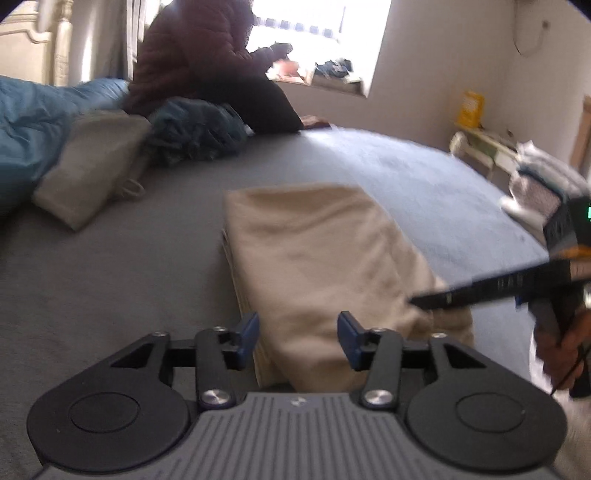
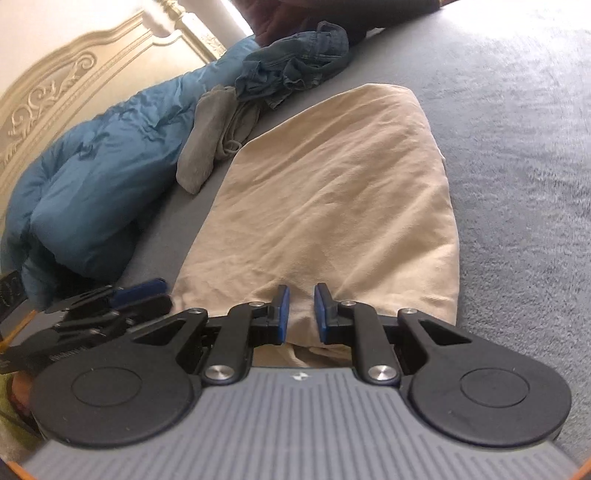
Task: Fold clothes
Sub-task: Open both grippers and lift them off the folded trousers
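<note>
My left gripper (image 1: 298, 334) hangs just above the near end of the folded beige garment (image 1: 325, 258), its blue pads (image 1: 249, 334) spread wide with nothing between them. My right gripper (image 2: 301, 314) sits low over the same near end, its pads (image 2: 282, 314) drawn closer but with a clear gap, and the cloth lies under them rather than pinched. In the left view the right gripper (image 1: 439, 297) comes in from the side, its tips at the garment's near right corner, though blur hides whether they touch.

The garment lies on the grey bedcover (image 2: 517, 147), folded into a long, thick rectangle with stacked layers showing along its left edge. Its top is soft and creased with shallow wrinkles, and the far end is rounded. Its long axis runs away from me, near end under the grippers, far end toward the middle of the bed.

Beyond it, to the left, lies a folded grey garment (image 2: 205, 140), with a crumpled pair of jeans (image 2: 295, 62) just behind it. A blue quilt (image 2: 92, 177) is bunched along the left side in front of the carved headboard (image 2: 55, 96). At the far edge of the bed sits a person in a dark red jacket (image 1: 192, 55), by the bright window (image 1: 321, 22).
</note>
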Available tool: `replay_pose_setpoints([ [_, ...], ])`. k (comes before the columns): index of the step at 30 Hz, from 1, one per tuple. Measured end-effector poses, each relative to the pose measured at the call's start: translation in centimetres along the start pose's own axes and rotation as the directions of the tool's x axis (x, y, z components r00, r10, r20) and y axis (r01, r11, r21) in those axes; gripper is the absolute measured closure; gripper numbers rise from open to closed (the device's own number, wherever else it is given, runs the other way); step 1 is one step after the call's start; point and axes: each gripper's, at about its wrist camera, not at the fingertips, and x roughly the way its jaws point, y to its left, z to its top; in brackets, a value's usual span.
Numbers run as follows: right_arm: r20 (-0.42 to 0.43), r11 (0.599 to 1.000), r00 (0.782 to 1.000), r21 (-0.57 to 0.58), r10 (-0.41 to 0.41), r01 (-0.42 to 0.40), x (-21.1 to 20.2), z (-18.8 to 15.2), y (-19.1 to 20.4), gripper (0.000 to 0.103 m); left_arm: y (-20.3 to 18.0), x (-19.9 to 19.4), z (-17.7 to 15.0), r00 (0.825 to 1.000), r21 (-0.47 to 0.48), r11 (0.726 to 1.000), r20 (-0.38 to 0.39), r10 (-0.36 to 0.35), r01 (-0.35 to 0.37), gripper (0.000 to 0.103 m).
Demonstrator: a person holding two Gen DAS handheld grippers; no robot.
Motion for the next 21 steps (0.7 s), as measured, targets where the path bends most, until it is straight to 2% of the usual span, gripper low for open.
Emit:
replay_pose_setpoints([
  [3, 0.001, 1.0, 1.0, -0.001, 0.001, -0.001, 0.0, 0.0, 0.0, 0.089, -1.3, 0.2, 1.1, 0.999, -0.036, 0.999, 0.045, -0.03, 0.032, 0.051],
  [6, 0.002, 1.0, 1.0, -0.016, -0.004, 0.004, -0.1, -0.1, 0.2, 0.089, -3.8, 2.7, 1.1, 0.998, -0.008, 0.998, 0.018, -0.056, 0.056, 0.047],
  [8, 0.002, 1.0, 1.0, -0.027, -0.007, 0.007, -0.3, -0.1, 0.3, 0.089, -5.0, 4.1, 0.3, 1.0, 0.025, 0.999, -0.019, -0.024, 0.025, 0.047],
  [12, -0.002, 1.0, 1.0, -0.014, -0.009, 0.009, -1.6, 0.2, -0.3, 0.089, -5.6, 4.6, -0.7, 1.0, 0.052, 0.999, -0.012, 0.017, -0.016, 0.047],
  [14, 0.013, 0.996, 0.995, -0.004, -0.094, 0.094, -2.9, 0.5, -0.8, 0.084, -5.9, 4.9, -1.2, 0.999, 0.065, 0.997, -0.008, 0.037, -0.037, 0.047],
  [15, 0.02, 0.987, 0.986, 0.0, -0.163, 0.163, -3.6, 0.8, -1.3, 0.075, -6.1, 5.0, -1.4, 0.999, 0.072, 0.996, -0.006, 0.047, -0.047, 0.047],
  [17, 0.039, 0.955, 0.956, 0.08, -0.291, 0.287, -5.4, 1.5, -3.3, 0.069, -6.3, 5.2, -1.8, 0.998, 0.085, 0.994, -0.001, 0.061, -0.061, 0.047],
  [18, 0.045, 0.946, 0.953, 0.14, -0.301, 0.292, -6.3, 1.9, -4.4, 0.069, -6.4, 5.2, -1.9, 0.998, 0.093, 0.994, 0.004, 0.062, -0.062, 0.047],
  [21, 0.028, 0.942, 0.973, 0.259, -0.227, 0.213, -7.5, 2.1, -5.8, 0.069, -6.4, 5.2, -2.0, 0.998, 0.11, 0.992, 0.013, 0.06, -0.061, 0.046],
])
